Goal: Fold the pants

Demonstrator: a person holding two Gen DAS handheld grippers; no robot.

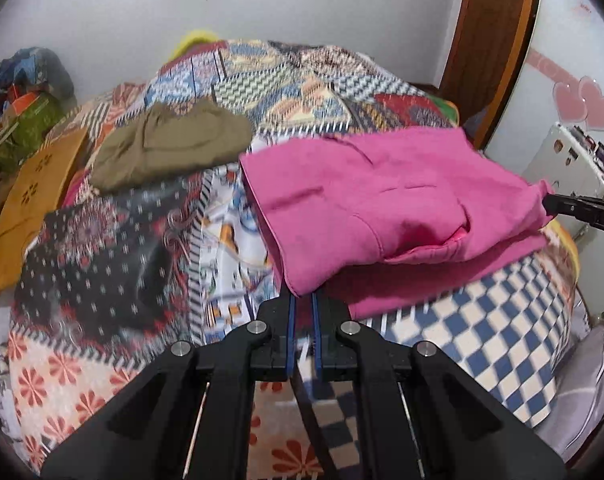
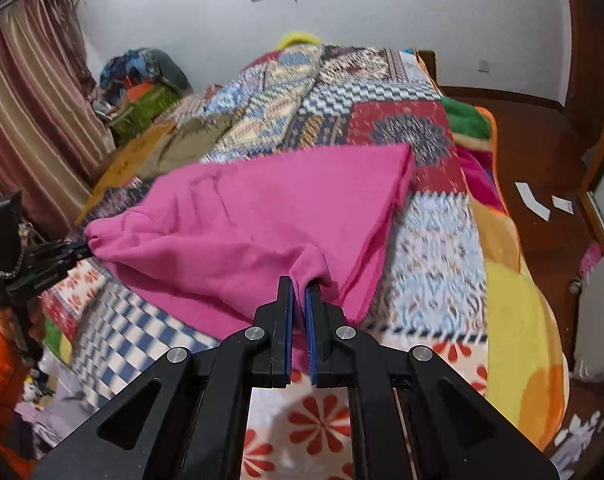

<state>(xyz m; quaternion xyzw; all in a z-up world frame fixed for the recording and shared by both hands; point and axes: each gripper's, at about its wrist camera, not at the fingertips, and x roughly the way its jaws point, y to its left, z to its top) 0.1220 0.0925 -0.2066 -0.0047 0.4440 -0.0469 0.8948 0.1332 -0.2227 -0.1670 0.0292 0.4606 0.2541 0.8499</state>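
Pink pants point(image 1: 385, 204) lie spread over a patchwork bedspread point(image 1: 142, 240), their near edge lifted and stretched between both grippers. My left gripper point(image 1: 303, 296) is shut on the near left corner of the pink cloth. In the right wrist view the same pink pants point(image 2: 242, 216) reach from the far right of the bed toward me, and my right gripper point(image 2: 298, 283) is shut on a bunched corner of them. Each gripper also shows in the other's view: the right gripper point(image 1: 549, 204) at the cloth's right end, the left gripper point(image 2: 85, 252) at its left end.
Folded olive pants point(image 1: 170, 144) and a mustard-yellow garment point(image 1: 30, 208) lie on the bed's left side. Piled bags and clothes point(image 1: 22, 100) fill the far left corner. A striped curtain point(image 2: 26, 120) hangs at left, a wooden floor point(image 2: 541, 160) with white paper scraps lies to the right.
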